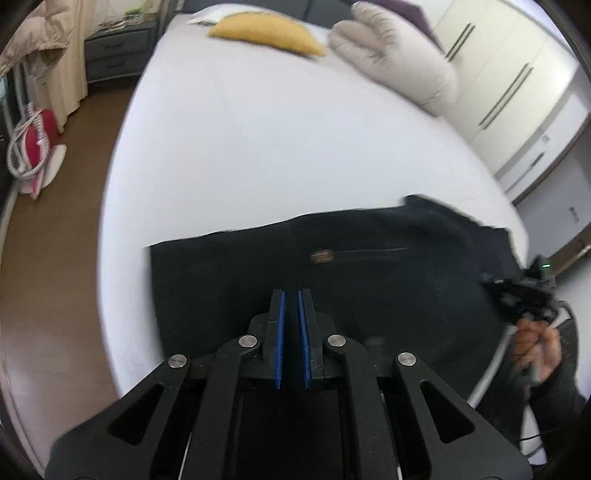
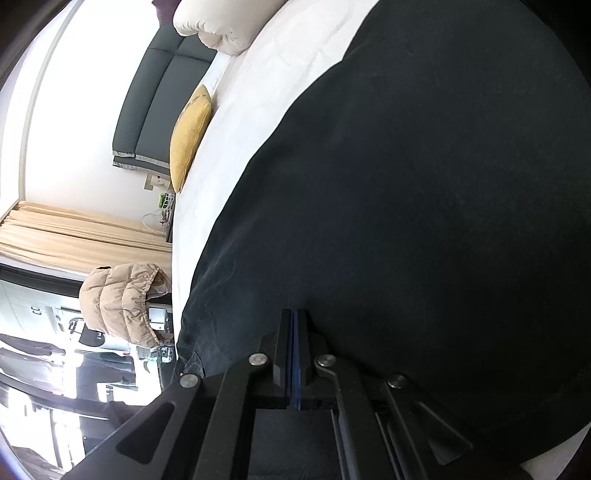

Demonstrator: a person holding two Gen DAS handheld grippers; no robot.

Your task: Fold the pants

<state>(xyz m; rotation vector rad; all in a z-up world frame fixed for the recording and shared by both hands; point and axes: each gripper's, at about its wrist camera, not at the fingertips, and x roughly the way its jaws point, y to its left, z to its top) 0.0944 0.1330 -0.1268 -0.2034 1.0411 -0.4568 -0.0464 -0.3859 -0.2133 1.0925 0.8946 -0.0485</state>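
Dark navy pants [image 1: 369, 266] lie flat on the white bed [image 1: 258, 147], with a small brown button or tag near the middle. My left gripper [image 1: 291, 295] hovers over the pants' near part, its blue pads a narrow gap apart with nothing between them. My right gripper shows at the right of the left wrist view [image 1: 517, 291], held in a hand at the pants' right edge. In the right wrist view the pants [image 2: 406, 184] fill most of the frame and the right gripper [image 2: 294, 314] has its jaws pressed together, with no cloth seen between them.
A yellow pillow [image 1: 266, 33] and a pale quilted pillow [image 1: 395, 59] lie at the head of the bed. A grey nightstand [image 1: 118, 55], a beige jacket [image 2: 122, 302] and a red-and-white bag [image 1: 33, 147] on the brown floor stand left of the bed. White wardrobes [image 1: 517, 92] stand right.
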